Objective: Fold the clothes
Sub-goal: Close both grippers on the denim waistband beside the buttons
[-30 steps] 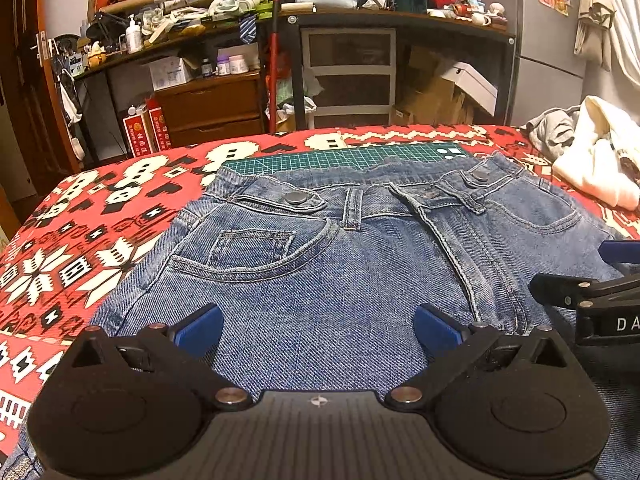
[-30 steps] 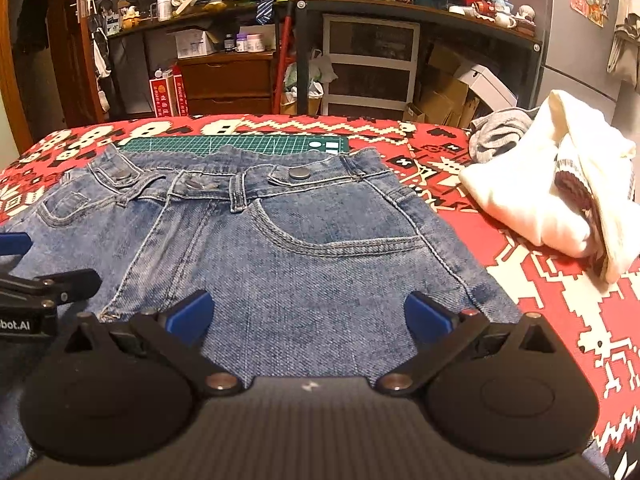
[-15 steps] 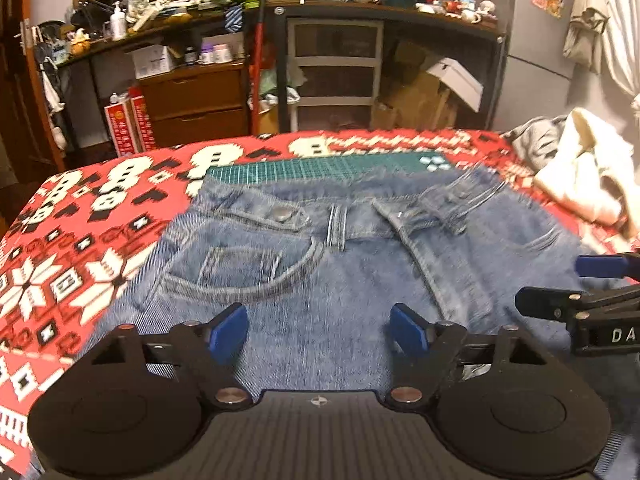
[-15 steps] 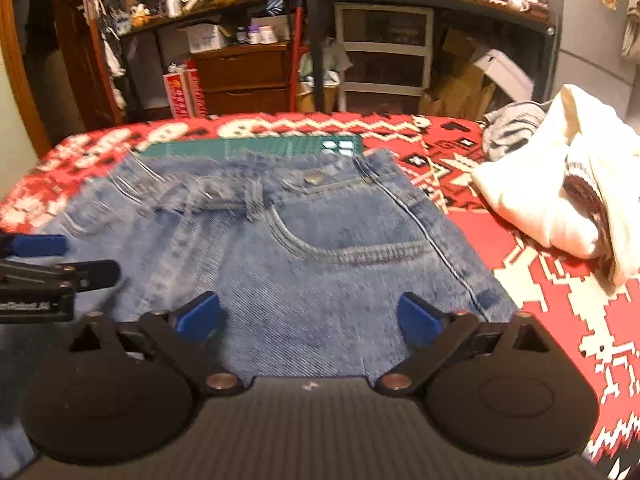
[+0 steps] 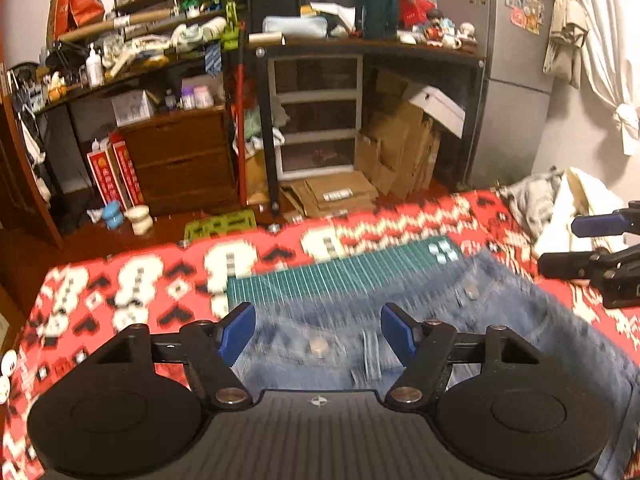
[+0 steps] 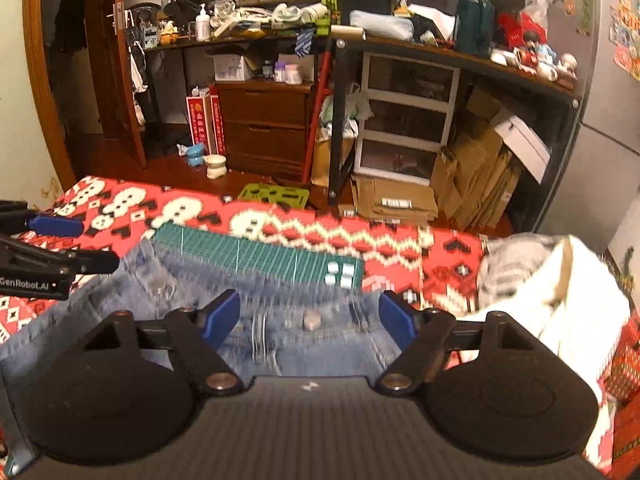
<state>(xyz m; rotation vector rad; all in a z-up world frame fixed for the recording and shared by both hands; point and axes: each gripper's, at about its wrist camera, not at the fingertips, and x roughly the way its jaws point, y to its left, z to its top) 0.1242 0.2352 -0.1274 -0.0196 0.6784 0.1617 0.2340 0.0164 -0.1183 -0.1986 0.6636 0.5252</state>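
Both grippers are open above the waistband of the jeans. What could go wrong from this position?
The left gripper and right gripper are open over the jeans, holding nothing, so a closing bite may catch only one denim layer or a metal button and slip. The white garment lies close on the right; a wide fold could drag over it.

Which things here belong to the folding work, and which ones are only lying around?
Part of the job:
- jeans, spread flat on the red patterned cover
- left gripper, open above the waistband
- right gripper, open above the waistband

Lying about:
- green cutting mat, partly under the jeans
- white garment beside the jeans
- grey garment next to it
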